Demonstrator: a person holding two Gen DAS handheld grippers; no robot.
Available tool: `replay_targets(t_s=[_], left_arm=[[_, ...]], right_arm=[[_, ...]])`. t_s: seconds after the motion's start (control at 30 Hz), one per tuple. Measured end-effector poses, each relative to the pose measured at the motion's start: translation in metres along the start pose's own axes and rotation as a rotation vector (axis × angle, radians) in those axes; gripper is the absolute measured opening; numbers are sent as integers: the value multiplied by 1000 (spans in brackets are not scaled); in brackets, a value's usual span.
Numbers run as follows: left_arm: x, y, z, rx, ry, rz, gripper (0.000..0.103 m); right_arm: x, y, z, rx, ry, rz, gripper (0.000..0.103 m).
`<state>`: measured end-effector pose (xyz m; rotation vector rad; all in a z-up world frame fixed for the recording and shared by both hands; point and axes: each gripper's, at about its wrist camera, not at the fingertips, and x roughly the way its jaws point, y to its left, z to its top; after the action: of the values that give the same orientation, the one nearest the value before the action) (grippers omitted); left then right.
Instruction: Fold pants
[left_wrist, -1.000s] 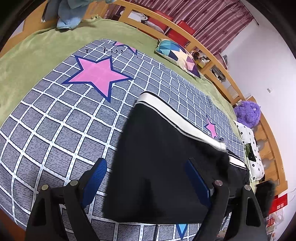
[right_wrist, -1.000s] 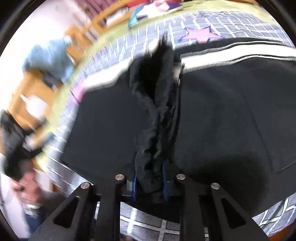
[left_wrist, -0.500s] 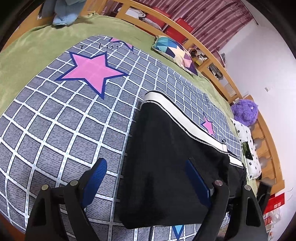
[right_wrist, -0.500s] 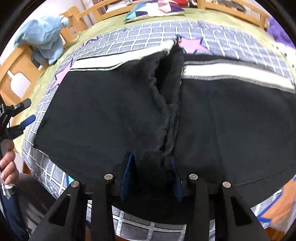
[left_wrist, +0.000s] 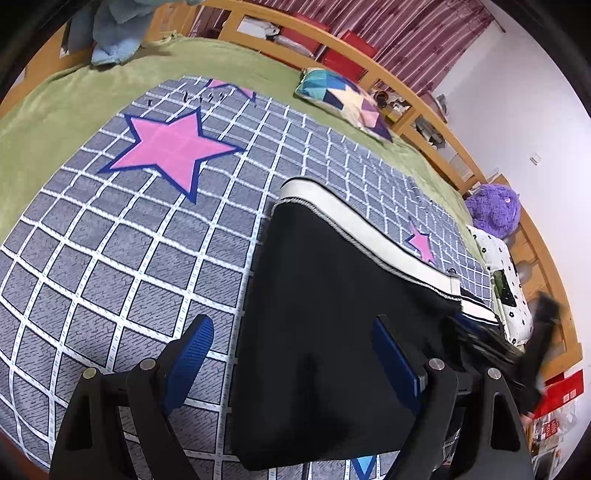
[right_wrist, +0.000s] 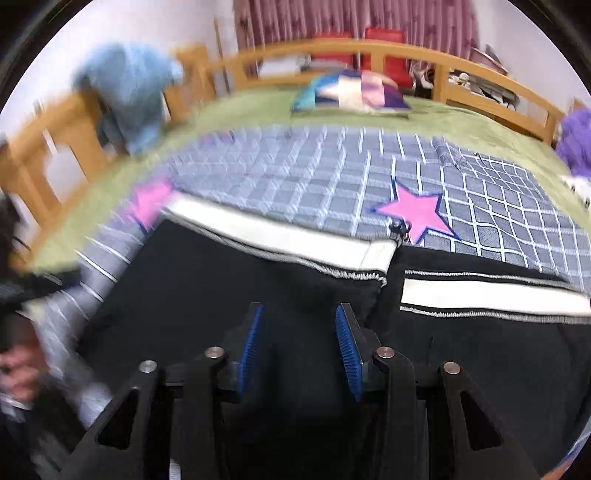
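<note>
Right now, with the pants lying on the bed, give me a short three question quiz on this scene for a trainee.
1. True or false: the right gripper has its blue fingers clamped on a bunch of black cloth.
2. Multiple choice: the black pants lie on A) bare wooden boards, B) a grey checked blanket with pink stars, C) a plain white sheet.
3. Fill in: the stripe along the far edge of the pants is ____ in colour.

Key: 1 false, the fingers stand apart with nothing between them. 2 B. 3 white.
</note>
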<state>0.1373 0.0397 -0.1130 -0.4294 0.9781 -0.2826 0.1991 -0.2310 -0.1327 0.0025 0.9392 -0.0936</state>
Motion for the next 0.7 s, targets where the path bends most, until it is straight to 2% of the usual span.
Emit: replay_targets(t_s=[0.03,0.07,0.1,0.17,0.23,0.3,0.33,0.4,0.5,0.57,0.63,0.7], left_arm=[[3,2,0,-6,10,0,86],[5,2,-1,-10,19,0,86],[8,3,0,-10,28,3,86],[13,3,0,4,36,20,86],[18,0,1,20,41,50,86],[25,-4,0,37,53,54,86],[27,-5,-1,47,60,58,86],[36,-11,-5,84,86,82,86],[51,-12,-18,134,179,178,84],[42,-12,-29,137,166,173,84],[28,-12,-37,152,156,156,85],[9,-7,-44,168,136,188,86]], right_arm=[[15,-12,-4,54,37,-24,30],[25,-27,-10,110,61,-8,14],[27,-43,-11,199,58,44,5],[15,-61,-6,276,52,126,5],[-2,-74,-9,328,15,137,9],[-25,-87,-13,361,-39,64,33],[-33,-91,-15,365,-59,62,37],[-54,-104,-26,370,-85,70,40],[-79,-120,-51,364,-84,15,44],[-81,-131,-63,386,-69,-13,45],[-94,-144,-84,411,-59,3,45],[-106,-150,-98,442,-66,22,45]])
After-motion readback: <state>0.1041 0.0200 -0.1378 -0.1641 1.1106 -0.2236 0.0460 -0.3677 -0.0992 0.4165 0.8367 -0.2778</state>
